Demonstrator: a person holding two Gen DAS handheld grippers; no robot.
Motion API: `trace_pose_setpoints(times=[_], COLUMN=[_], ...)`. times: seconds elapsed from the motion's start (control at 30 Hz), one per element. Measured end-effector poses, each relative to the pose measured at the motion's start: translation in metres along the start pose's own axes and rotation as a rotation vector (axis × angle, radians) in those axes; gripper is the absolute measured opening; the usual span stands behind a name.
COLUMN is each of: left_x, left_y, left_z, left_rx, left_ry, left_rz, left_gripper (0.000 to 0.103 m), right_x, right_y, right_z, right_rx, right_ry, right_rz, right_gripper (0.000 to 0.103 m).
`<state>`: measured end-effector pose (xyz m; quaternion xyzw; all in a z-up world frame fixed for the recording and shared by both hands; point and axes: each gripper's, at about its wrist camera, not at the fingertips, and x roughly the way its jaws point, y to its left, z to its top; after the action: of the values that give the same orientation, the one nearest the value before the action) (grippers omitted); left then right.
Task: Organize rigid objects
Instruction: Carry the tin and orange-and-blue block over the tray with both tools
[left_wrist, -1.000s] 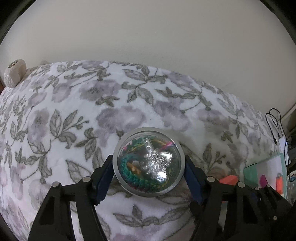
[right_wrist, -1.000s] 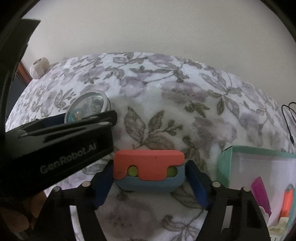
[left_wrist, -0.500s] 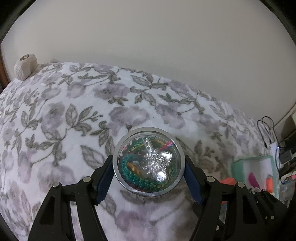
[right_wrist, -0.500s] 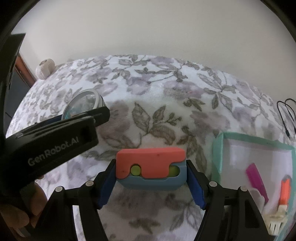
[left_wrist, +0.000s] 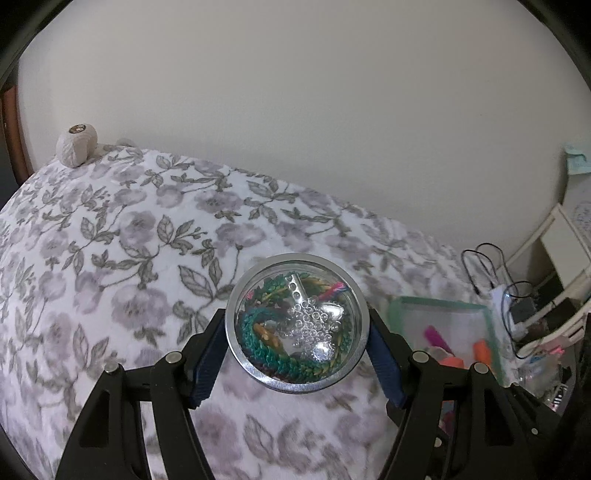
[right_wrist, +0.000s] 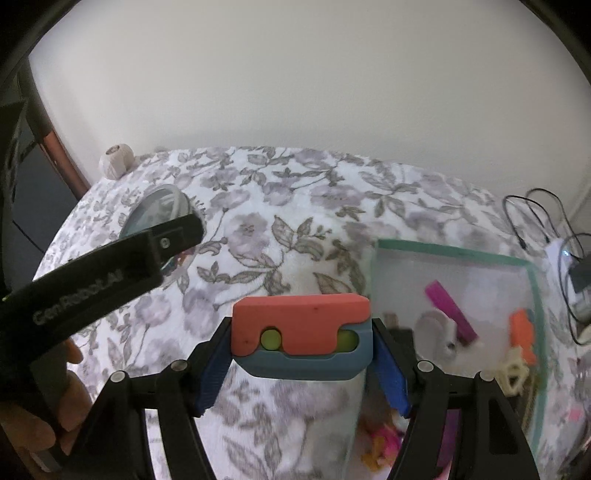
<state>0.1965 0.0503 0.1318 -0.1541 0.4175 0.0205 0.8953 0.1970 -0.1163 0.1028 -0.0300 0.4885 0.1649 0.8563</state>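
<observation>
**Both loads are lifted clear; carry them over to the bin**

Your right gripper (right_wrist: 301, 360) clamps the coral-and-grey-blue plastic block (right_wrist: 301, 341) just left of the clear green-rimmed storage bin (right_wrist: 454, 295); keep it level, cross the rim, then lower it beside the purple piece (right_wrist: 448, 310). Your left gripper (left_wrist: 297, 354) pinches the round silver tin with a clear domed lid (left_wrist: 297, 326) above the floral blanket (left_wrist: 129, 240); squeeze evenly, since its curved rim can slip.

Soft, even room light reaches both my views, casting no hard shadows. Small glints sit on the round tin's clear lid (left_wrist: 297, 325). The edges bend into dark corners, and the lower right of each frame smears with blur.
</observation>
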Motion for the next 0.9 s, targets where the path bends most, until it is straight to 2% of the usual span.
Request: trace_pose_setpoints(times=[0.3, 0.53, 0.73, 0.9], left_x=[-0.044, -0.070, -0.080, -0.075], left_y=[-0.024, -0.044, -0.062, -0.085], left_z=[-0.039, -0.062, -0.080, -0.098], left_rx=[0.059, 0.097, 0.131, 0.196], left_ry=[-0.019, -0.031, -0.031, -0.001], left_rz=[0.005, -0.026, -0.043, -0.060], left_gripper=[0.073, 0.073, 0.073, 0.073], right_x=[-0.048, -0.073, -0.081, -0.082], right_y=[-0.019, -0.039, -0.062, -0.085], right_z=[-0.031, -0.052, -0.066, -0.074], right_rx=[0.041, 0.081, 0.145, 0.201], right_ry=[-0.031, -0.048, -0.038, -0.029], right_rz=[-0.026, -0.048, -0.058, -0.077], right_gripper=[0.073, 0.073, 0.073, 0.073])
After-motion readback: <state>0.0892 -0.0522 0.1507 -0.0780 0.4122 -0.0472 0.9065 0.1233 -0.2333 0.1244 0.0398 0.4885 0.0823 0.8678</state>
